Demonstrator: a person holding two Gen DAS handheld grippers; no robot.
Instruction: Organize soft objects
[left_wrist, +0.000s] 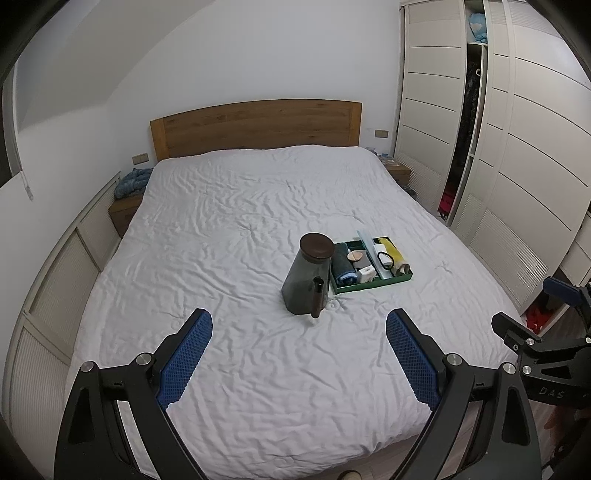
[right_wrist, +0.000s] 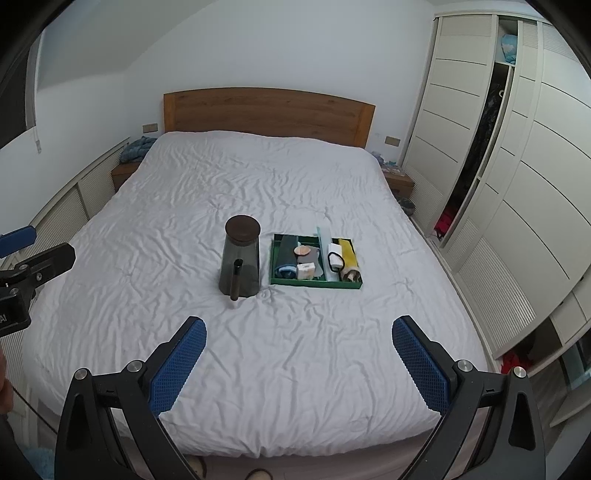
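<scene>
A green tray (left_wrist: 373, 286) (right_wrist: 314, 283) lies mid-bed holding a rolled dark towel (left_wrist: 341, 264) (right_wrist: 286, 254), a yellow cloth roll (left_wrist: 393, 253) (right_wrist: 349, 254), a white box (right_wrist: 306, 271) and other small items. Left of it stands a dark smoky jar (left_wrist: 304, 280) (right_wrist: 240, 262) with a brown lid. My left gripper (left_wrist: 299, 325) hovers open over the near part of the bed, short of the jar. My right gripper (right_wrist: 299, 332) also stands open, nearer the foot of the bed, with nothing between its fingers.
The bed has a wrinkled white cover (left_wrist: 240, 221) (right_wrist: 258, 184) and a wooden headboard (left_wrist: 258, 125). Nightstands flank it, the left one (left_wrist: 123, 212) bearing a blue cloth (left_wrist: 133, 179). A white wardrobe (right_wrist: 517, 184) with a partly open door lines the right side.
</scene>
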